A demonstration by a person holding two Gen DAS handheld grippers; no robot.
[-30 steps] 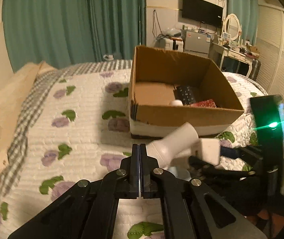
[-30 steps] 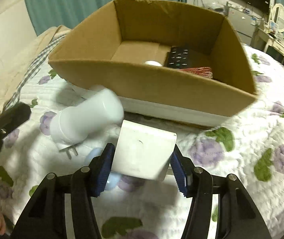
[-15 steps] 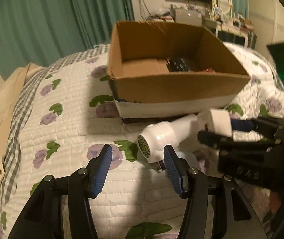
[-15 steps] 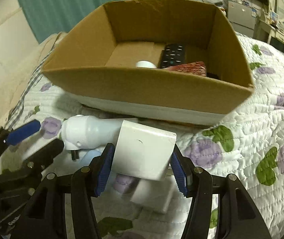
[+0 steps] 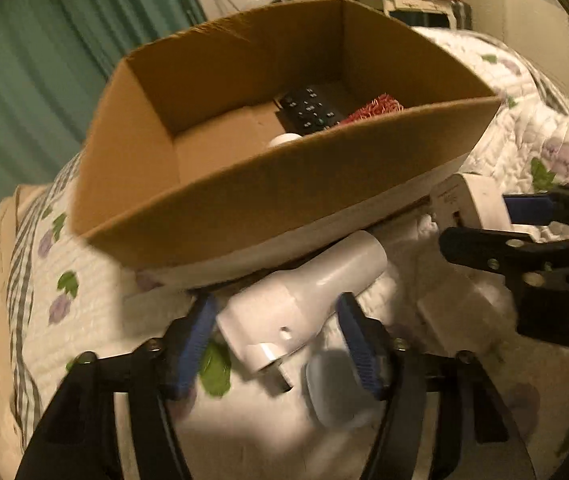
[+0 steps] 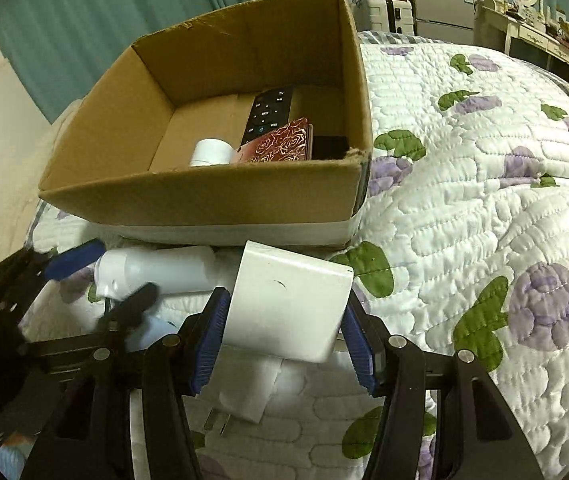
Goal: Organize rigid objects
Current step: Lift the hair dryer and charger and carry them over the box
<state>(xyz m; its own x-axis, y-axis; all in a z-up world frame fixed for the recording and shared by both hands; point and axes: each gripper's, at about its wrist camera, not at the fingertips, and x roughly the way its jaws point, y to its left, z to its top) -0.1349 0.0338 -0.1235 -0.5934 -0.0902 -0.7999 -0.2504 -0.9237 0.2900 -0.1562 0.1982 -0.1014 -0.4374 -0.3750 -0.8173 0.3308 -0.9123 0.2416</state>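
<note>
A white cylindrical plug-in device (image 5: pixel 300 304) lies on the quilt just in front of the cardboard box (image 5: pixel 244 208). My left gripper (image 5: pixel 276 332) straddles the device. Its jaws are opening, and the blue pads (image 5: pixel 358 344) stand beside the device without pressing it. My right gripper (image 6: pixel 284 336) is shut on a white square adapter block (image 6: pixel 288 304), held above the quilt near the box's (image 6: pixel 204 200) front wall. From the right wrist, the device (image 6: pixel 156 270) and the left gripper's fingers (image 6: pixel 132 304) show at the left. The box holds a black remote (image 6: pixel 270 114), a red patterned case (image 6: pixel 280 144) and a small white cylinder (image 6: pixel 210 152).
Another white plug adapter (image 6: pixel 252 384) with metal prongs lies on the quilt under the held block. A pale blue round thing (image 5: pixel 332 392) lies by the left gripper's right finger. The flowered quilt (image 6: pixel 484 220) spreads to the right. Green curtains and furniture stand behind.
The left gripper went from shut to wide open and came down and forward, so it now straddles the white device. The right gripper, still holding the block, shifted sideways along the box front.
</note>
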